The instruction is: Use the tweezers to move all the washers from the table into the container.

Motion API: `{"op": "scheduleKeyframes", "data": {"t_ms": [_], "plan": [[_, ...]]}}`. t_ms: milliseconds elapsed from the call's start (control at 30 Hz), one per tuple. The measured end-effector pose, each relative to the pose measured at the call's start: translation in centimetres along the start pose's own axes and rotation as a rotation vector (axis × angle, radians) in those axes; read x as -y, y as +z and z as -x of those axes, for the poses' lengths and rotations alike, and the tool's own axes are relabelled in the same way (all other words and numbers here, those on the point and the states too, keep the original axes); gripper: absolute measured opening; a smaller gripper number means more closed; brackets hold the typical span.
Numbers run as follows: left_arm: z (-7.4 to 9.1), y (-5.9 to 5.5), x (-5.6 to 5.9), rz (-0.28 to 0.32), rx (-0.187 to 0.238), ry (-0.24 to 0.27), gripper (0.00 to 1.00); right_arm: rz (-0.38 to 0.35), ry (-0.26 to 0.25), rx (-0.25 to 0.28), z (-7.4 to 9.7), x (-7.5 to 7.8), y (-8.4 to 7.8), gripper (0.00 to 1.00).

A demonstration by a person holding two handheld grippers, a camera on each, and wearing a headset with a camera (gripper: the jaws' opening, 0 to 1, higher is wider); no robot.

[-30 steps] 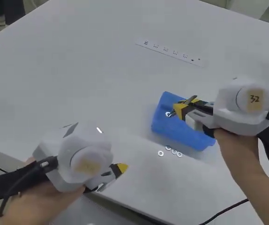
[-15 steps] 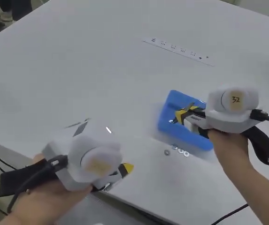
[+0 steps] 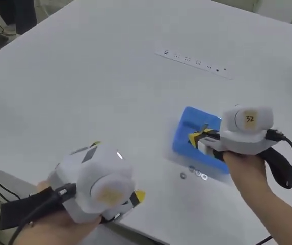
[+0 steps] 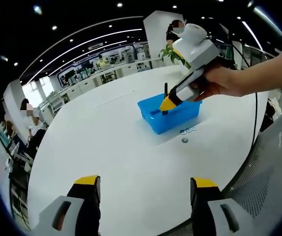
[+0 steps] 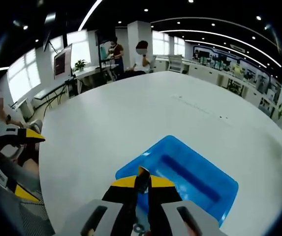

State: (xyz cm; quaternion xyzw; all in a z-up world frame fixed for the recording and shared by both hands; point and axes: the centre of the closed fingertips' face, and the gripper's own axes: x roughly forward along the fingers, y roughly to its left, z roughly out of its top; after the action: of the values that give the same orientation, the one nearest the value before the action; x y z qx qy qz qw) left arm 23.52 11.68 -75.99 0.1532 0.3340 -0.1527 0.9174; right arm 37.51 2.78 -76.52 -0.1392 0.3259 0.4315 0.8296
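Task looks partway at most. 3 small round metal washers (image 3: 196, 174) lie on the white desk (image 3: 84, 76), just beside the near wall of the blue rectangular plastic container (image 3: 185, 131), outside it. Can't tell whether any washers are inside. In the right gripper view the container floor reads as blue w/ a darker strip, too blurred for small parts.

Right tongs (image 3: 192, 138) are clenched on slim dark tweezers (image 4: 165, 90) and hang over the container. Per the left gripper view, the tweezer tip points down into it. Whether the tip carries a washer: too small to tell.

Left tongs (image 4: 145, 191) are released, jaws wide apart, nothing in them. They sit low at the desk's near edge, well apart from the work.

Est.: at least 3 pick-ups left, each needing the tweezers moved from the container down to the cluster.
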Motion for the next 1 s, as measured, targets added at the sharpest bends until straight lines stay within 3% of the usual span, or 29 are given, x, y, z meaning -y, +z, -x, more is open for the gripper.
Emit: {"op": "scheduleKeyframes", "data": {"t_ms": [400, 767, 1000], "plan": [[0.1, -0.2, -0.1, 0.003, -0.012, 0.007, 0.76, -0.008, 0.001, 0.014, 0.8, 0.2, 0.4, 0.04], [0.0, -0.2, 0.1, -0.001, -0.009, -0.002, 0.77, -0.022, -0.027, 0.141, 4.4, 0.0, 4.1, 0.04], [0.1, -0.1, 0.2, 0.002, -0.002, -0.008, 0.77, -0.036, -0.018, 0.185, 6.3, -1.1, 4.8, 0.04]]}}
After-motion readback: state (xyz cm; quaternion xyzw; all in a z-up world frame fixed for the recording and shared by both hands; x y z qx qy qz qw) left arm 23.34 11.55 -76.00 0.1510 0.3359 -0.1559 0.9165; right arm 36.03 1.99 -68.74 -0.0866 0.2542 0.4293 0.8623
